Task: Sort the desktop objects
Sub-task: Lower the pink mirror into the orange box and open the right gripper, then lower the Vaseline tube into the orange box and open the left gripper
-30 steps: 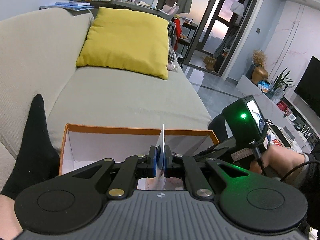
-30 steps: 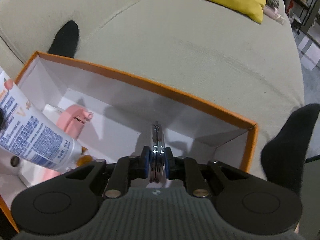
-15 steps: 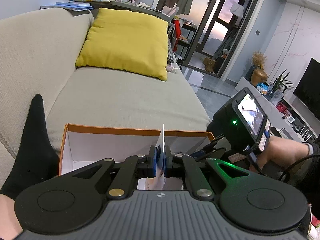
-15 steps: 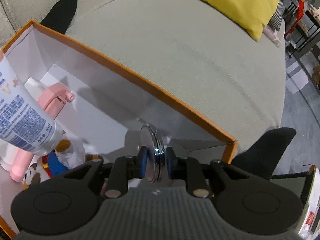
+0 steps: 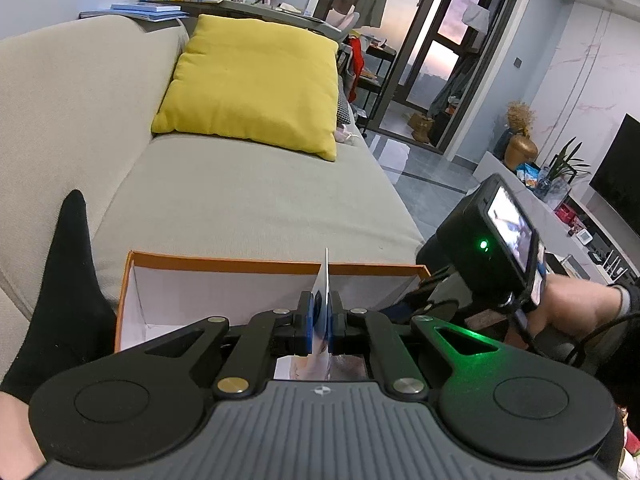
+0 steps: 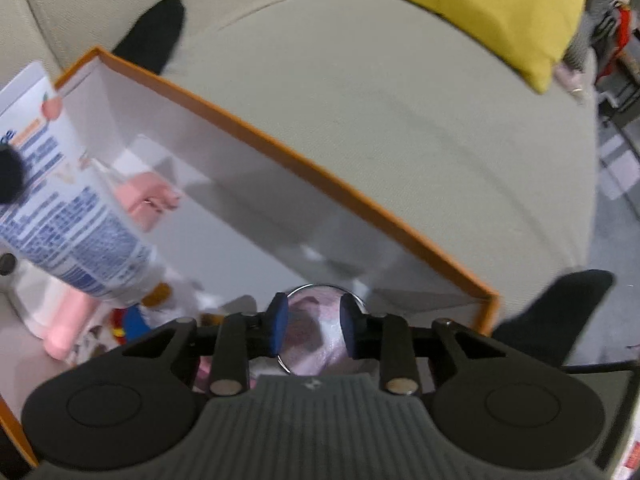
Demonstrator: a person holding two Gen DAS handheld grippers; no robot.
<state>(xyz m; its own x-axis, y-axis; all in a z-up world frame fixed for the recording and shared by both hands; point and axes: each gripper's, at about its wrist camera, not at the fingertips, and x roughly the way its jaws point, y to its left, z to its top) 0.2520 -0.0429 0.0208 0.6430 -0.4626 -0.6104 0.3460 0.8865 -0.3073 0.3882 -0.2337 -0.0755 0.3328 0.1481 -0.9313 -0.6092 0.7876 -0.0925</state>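
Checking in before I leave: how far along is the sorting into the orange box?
Already in the orange box: a pink bottle and a small toy. The right gripper has just opened, releasing a round mirror. Left: the white tube, pinched in the left gripper.

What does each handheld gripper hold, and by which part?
Left gripper: white printed squeeze tube, pinched at its flat crimped end. Right gripper: nothing; jaws just opened, round silver-rimmed mirror loose between.

Orange-edged white box point(image 6: 360, 200), yellow cushion point(image 5: 252, 84), beige sofa point(image 5: 248, 200), blue-printed white tube point(image 6: 68, 208), black socks point(image 5: 64, 280)
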